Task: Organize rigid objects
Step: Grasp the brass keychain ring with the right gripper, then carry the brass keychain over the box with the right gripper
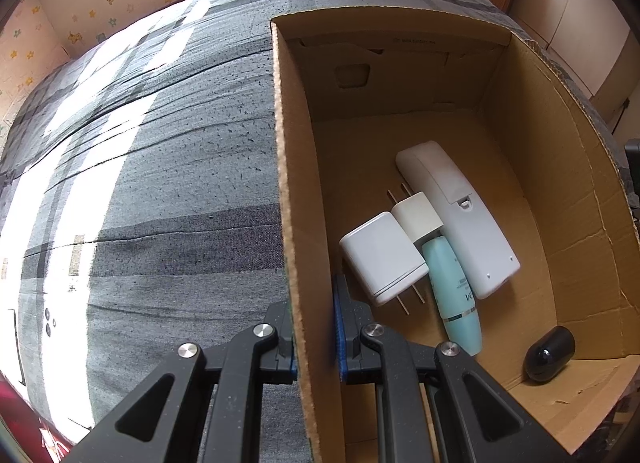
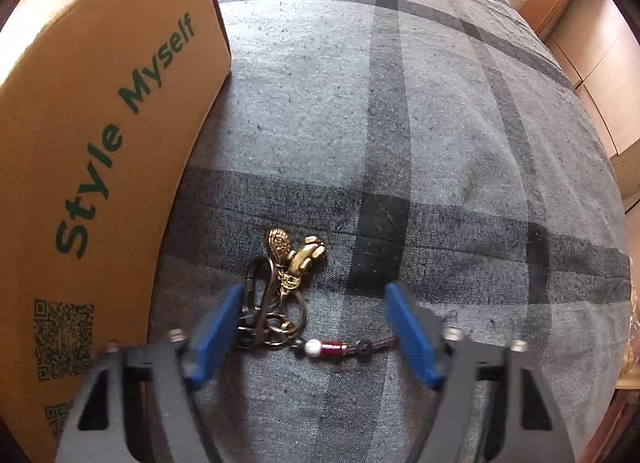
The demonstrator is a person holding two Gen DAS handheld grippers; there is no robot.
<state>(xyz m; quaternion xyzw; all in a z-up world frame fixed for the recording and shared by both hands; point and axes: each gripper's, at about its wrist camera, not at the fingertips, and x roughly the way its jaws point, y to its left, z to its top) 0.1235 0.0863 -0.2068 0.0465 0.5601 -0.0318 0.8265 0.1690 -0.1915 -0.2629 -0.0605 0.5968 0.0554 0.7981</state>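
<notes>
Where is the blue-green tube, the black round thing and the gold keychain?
blue-green tube (image 1: 452,287): left wrist view, middle of its body.
black round thing (image 1: 550,354): left wrist view, its shiny side.
gold keychain (image 2: 298,257): right wrist view, the gold charm.

A bed covered with a grey plaid sheet (image 2: 400,111) carries everything. A cardboard box (image 1: 532,167) stands open on it; in the right wrist view the box sits at the left, printed with green lettering. Just right of the box, near the camera, a keychain (image 2: 288,287) lies flat on the sheet, its brass charms farther off and its beaded cord trailing right.
</notes>
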